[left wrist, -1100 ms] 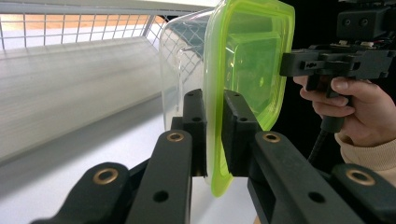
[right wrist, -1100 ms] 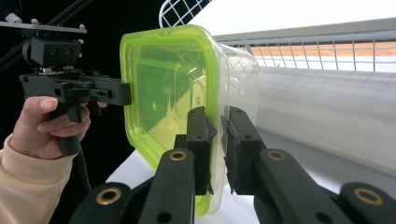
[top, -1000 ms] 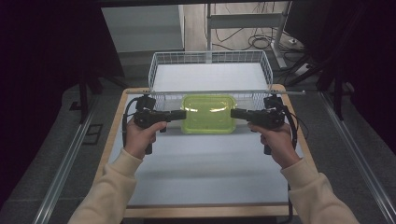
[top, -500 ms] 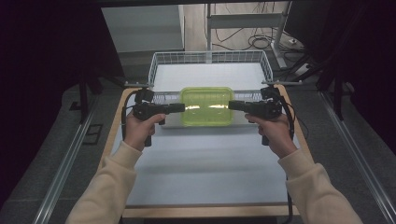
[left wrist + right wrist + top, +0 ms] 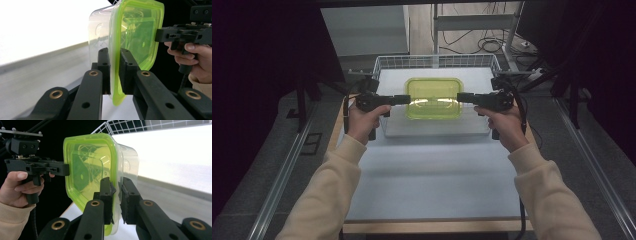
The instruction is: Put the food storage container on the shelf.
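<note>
White table (image 5: 432, 175) spread across the high view, wooden edge along the near side. At its far end, a white wire basket (image 5: 437, 62), mesh walls upright, pale floor inside. Over the basket's near half, held clear of the floor, a clear plastic container with a lime-green lid (image 5: 434, 97), lid uppermost and roughly level, its long sides running left to right.

Left gripper (image 5: 404, 99) at the container's left end, reaching in level from the left, gripped in a cream-sleeved hand. In the left gripper view, black jaws clamped on the lid's rim (image 5: 115, 70), one pad on either face of the green lip, clear tub wall just beyond.

Right gripper (image 5: 460, 97) at the opposite end, mirrored, also level. In the right gripper view, jaws pinched tight on the green rim (image 5: 115, 192) of that end, pads pressed to both faces.

Container carried between the two grippers, touching neither basket wall as far as can be told.
</note>
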A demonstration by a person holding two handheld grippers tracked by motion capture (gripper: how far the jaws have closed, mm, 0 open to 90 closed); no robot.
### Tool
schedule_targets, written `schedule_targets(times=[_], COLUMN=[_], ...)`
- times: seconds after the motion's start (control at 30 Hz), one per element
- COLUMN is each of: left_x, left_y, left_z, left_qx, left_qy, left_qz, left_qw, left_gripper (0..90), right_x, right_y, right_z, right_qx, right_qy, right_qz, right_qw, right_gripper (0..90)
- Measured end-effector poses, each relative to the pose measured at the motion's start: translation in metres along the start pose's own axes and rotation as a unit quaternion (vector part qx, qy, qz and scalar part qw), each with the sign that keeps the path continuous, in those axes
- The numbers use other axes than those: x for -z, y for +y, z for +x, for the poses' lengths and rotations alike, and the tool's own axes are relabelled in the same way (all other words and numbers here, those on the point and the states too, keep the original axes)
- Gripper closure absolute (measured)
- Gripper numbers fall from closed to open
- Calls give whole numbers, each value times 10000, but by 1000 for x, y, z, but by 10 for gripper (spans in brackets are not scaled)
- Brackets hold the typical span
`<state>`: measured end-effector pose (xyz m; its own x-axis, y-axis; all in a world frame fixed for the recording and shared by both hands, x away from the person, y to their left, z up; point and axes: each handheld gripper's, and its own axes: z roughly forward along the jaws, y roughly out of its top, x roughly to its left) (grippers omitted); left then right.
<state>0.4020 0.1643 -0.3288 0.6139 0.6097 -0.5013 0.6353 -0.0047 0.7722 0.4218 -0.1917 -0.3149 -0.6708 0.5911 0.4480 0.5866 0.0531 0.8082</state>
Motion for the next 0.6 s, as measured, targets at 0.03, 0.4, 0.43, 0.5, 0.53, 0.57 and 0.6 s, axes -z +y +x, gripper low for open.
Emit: schedule_targets(times=[0.03, 0.4, 0.43, 0.5, 0.53, 0.57, 0.6], left_x=[-1, -12, -13, -15, -16, -17, -18], left_y=[2, 21, 23, 26, 29, 31, 33], left_z=[0, 3, 3, 4, 5, 5, 6], left_qx=[-9, -92, -104, -109, -117, -102, -115], left_qy=[3, 18, 26, 36, 43, 44, 44], left_qz=[-3, 59, 62, 60, 62, 52, 66], left_qw=[10000, 9999, 9999, 9999, 9999, 9999, 9999], left_gripper=[816, 817, 817, 817, 817, 816, 816], right_x=[0, -2, -2, -2, -2, -2, -3], right_y=[0, 15, 16, 19, 20, 23, 25], right_z=[0, -14, -15, -16, -17, -18, -18], right_qx=[0, -4, -2, -26, -20, -30, -39], right_qy=[0, -136, -138, -161, -168, -186, -194], right_qz=[0, 1, -6, -24, -35, -35, -45], right_qw=[10000, 9999, 9999, 9999, 9999, 9998, 9998], right_gripper=[811, 807, 808, 807, 807, 808, 808])
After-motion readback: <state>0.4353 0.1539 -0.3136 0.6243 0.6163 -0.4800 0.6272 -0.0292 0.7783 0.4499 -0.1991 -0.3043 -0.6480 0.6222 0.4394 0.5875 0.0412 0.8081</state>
